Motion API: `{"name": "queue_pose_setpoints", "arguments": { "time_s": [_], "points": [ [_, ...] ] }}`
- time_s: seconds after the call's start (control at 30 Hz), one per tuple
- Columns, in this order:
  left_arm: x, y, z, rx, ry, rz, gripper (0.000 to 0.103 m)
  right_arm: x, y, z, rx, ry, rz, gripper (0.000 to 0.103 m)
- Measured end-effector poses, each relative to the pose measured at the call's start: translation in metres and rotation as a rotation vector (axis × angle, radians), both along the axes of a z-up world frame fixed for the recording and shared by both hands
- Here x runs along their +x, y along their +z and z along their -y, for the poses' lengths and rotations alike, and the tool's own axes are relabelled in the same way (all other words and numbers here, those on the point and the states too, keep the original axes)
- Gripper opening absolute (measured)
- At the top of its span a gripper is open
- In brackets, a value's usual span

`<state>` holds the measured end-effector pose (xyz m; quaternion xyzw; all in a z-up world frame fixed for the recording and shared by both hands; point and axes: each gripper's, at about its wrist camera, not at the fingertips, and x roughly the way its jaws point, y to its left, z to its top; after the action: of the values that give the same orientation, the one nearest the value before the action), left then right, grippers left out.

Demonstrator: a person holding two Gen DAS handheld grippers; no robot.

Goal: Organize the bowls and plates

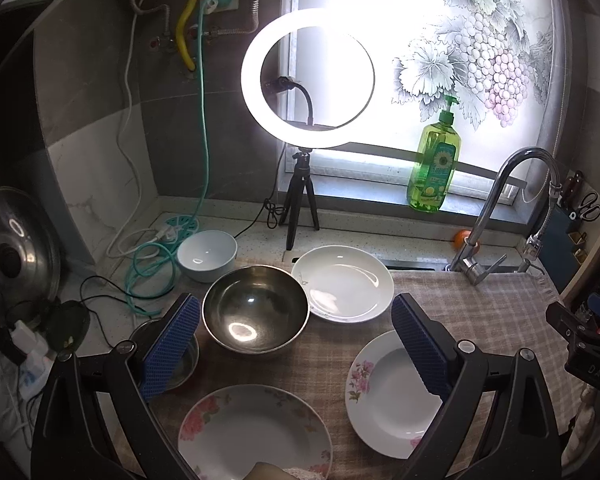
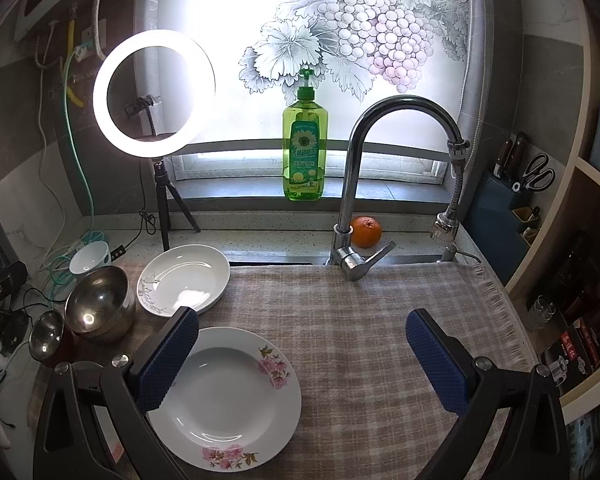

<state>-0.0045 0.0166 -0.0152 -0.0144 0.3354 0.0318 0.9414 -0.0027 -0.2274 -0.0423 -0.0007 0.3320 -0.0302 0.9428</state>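
Bright frosted window (image 2: 320,40) etched with grapes glows behind a lit ring light (image 2: 154,92); grey-tiled wall (image 1: 96,80) on the left, a checked cloth (image 2: 360,320) covers the speckled bench (image 2: 260,236).

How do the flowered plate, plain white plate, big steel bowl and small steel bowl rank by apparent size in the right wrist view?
1. Flowered plate, though it is nearest the camera.
2. Plain white plate.
3. Big steel bowl.
4. Small steel bowl.
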Motion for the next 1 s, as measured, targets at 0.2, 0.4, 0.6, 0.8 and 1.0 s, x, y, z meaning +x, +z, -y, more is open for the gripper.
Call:
{"name": "queue_pose_setpoints", "arguments": {
  "time_s": [0.2, 0.4, 0.6, 0.8, 1.0],
  "points": [
    [-0.007, -0.006, -0.020, 0.010, 0.051, -0.005, 0.097, 0.006, -0.010, -0.013, 0.021, 0.080, -0.029, 0.102],
    [-0.015, -0.013, -0.039, -0.043, 0.102, -0.030, 0.096, 0.009, -0.018, -0.024, 0.041, 0.141, -0.053, 0.102],
    [-0.019, -0.023, -0.045, -0.074, 0.107, -0.058, 0.091, 0.015, -0.028, -0.025, 0.087, 0.191, -0.092, 0.097],
    [-0.016, -0.040, -0.034, -0.105, 0.028, -0.129, 0.071, 0.023, -0.048, -0.014, 0.137, 0.200, -0.160, 0.086],
    [-0.002, -0.065, -0.015, -0.204, -0.112, -0.244, 0.034, 0.026, -0.070, 0.003, 0.184, 0.198, -0.224, 0.072]
  ]
}}
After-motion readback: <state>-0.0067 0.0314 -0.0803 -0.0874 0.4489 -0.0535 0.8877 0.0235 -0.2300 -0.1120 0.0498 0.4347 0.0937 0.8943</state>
